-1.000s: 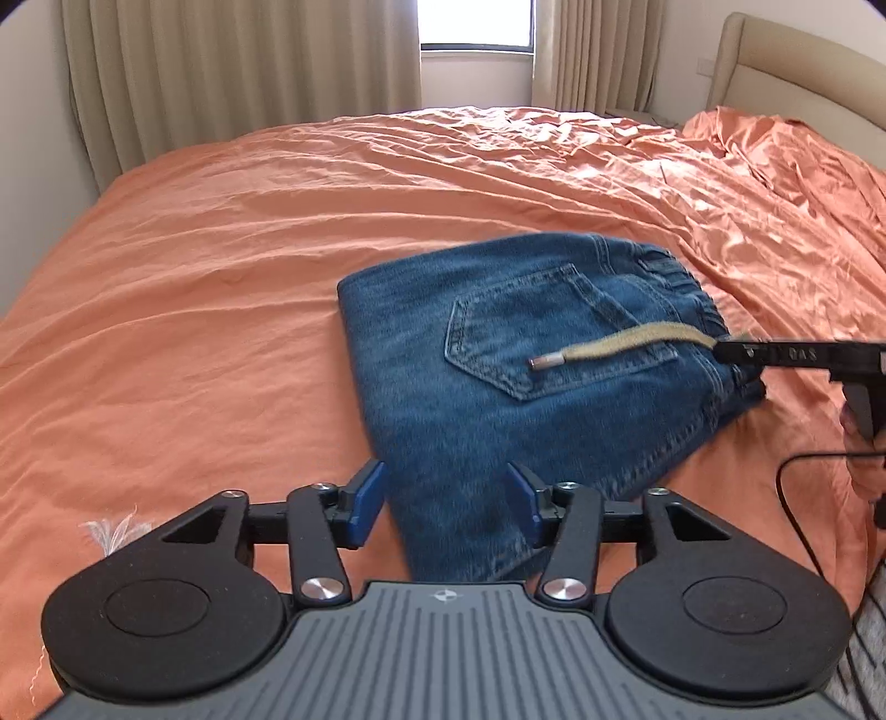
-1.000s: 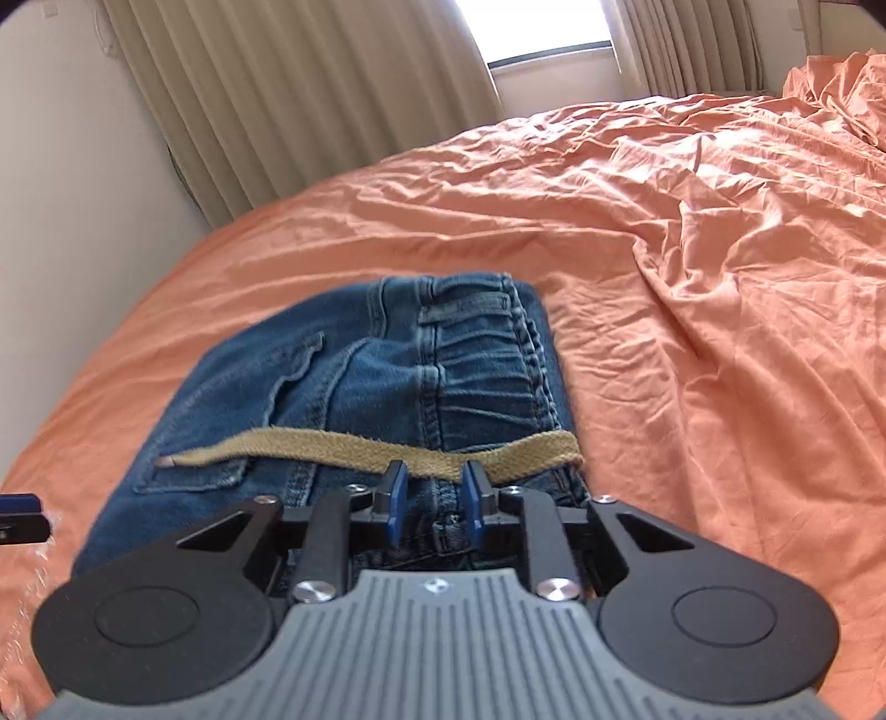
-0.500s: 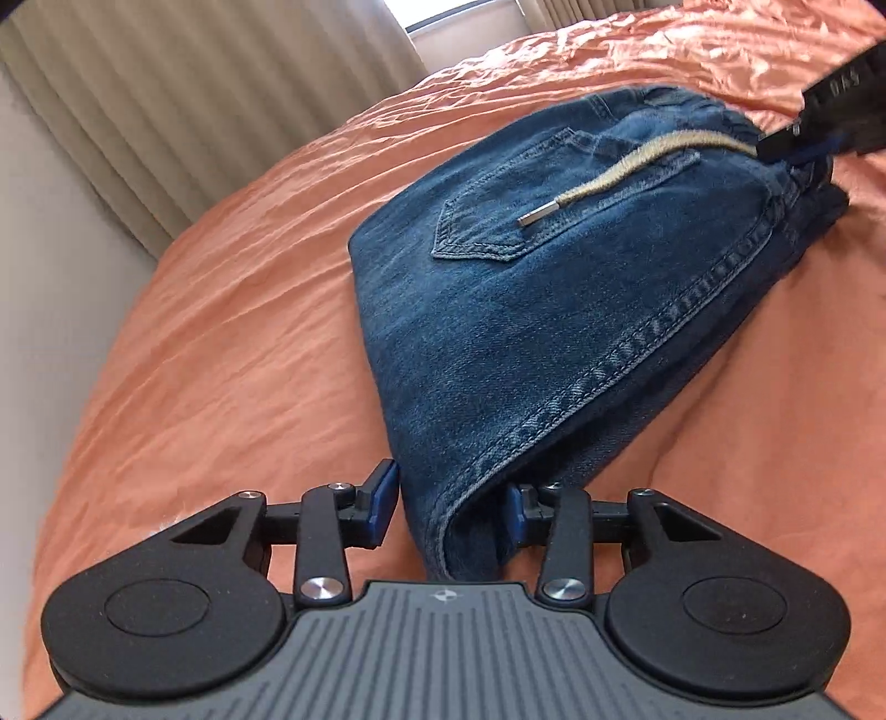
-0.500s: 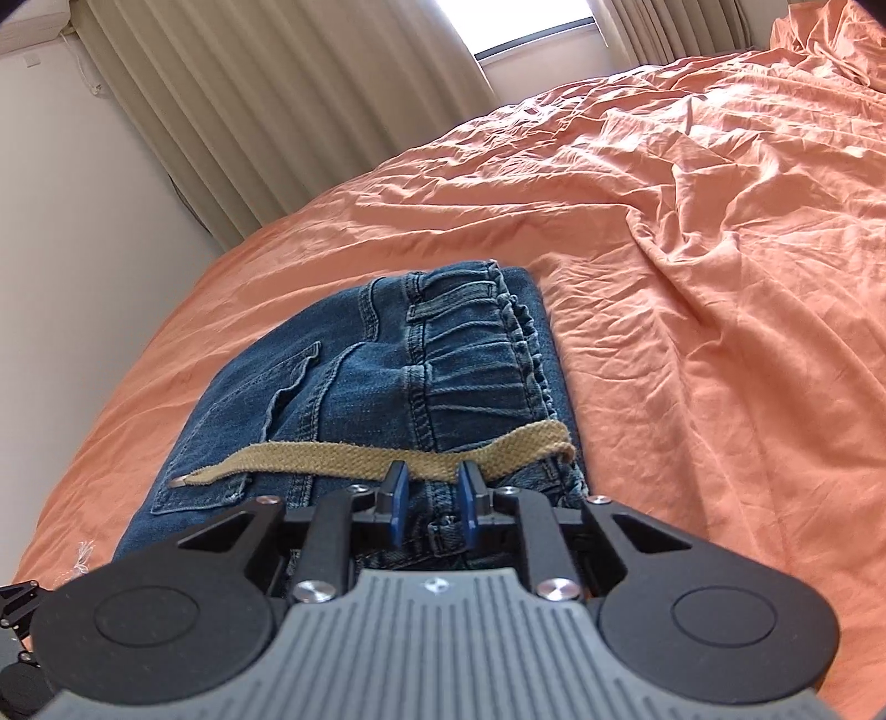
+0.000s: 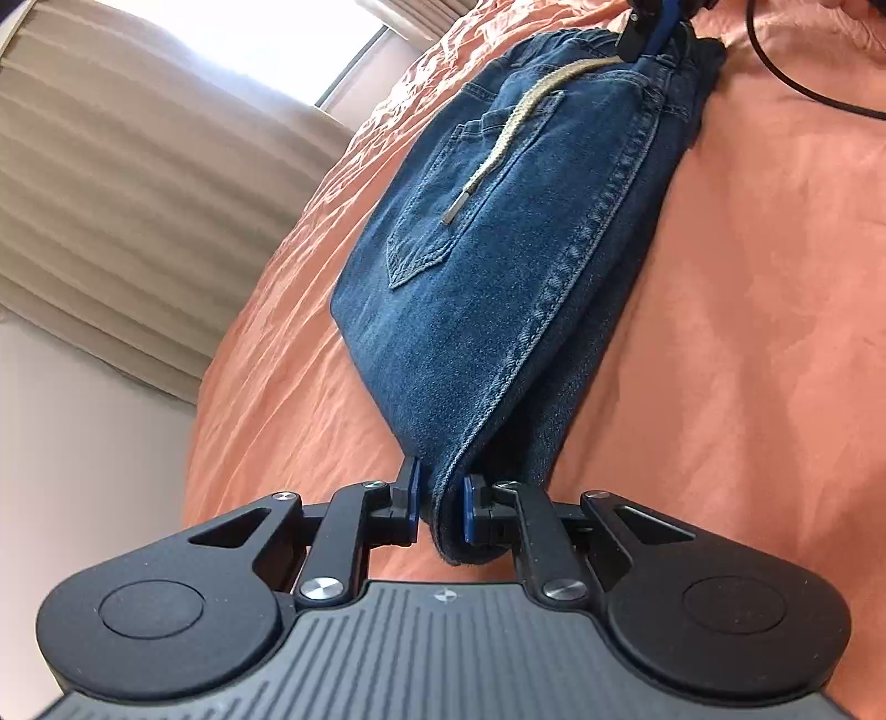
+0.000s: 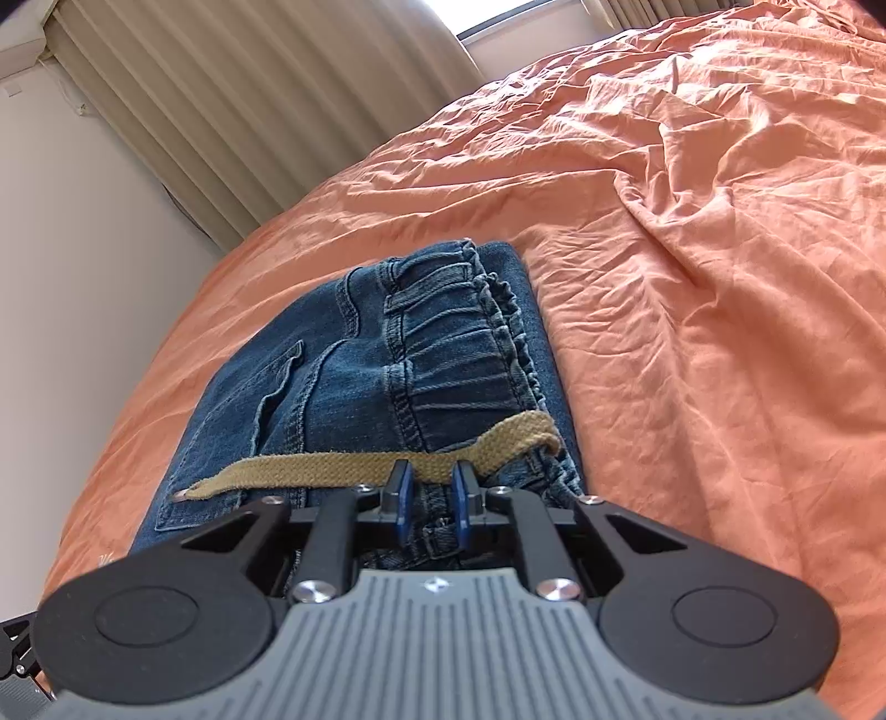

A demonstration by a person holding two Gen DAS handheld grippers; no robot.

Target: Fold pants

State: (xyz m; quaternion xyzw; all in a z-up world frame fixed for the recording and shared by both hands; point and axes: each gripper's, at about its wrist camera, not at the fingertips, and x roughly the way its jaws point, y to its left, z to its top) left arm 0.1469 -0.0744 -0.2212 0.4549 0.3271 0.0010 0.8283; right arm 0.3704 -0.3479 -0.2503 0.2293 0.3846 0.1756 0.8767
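Note:
Folded blue jeans (image 5: 498, 288) lie on an orange bedsheet (image 5: 747, 360), back pocket up, with a tan drawstring (image 5: 520, 116) across them. My left gripper (image 5: 440, 507) is shut on the jeans' near folded edge. My right gripper (image 6: 431, 495) is shut on the waistband corner of the jeans (image 6: 398, 382), just below the tan drawstring (image 6: 376, 462). The right gripper also shows at the top of the left wrist view (image 5: 650, 27), at the far end of the jeans.
The orange sheet (image 6: 692, 249) is wrinkled and spreads right of the jeans. Beige curtains (image 6: 249, 99) and a window stand beyond the bed. A white wall (image 5: 83, 443) is on the left. A black cable (image 5: 803, 94) lies on the sheet near the right gripper.
My left gripper moved in low onto the jeans' near edge and closed on it. The right gripper kept its hold on the waistband and tilted lower.

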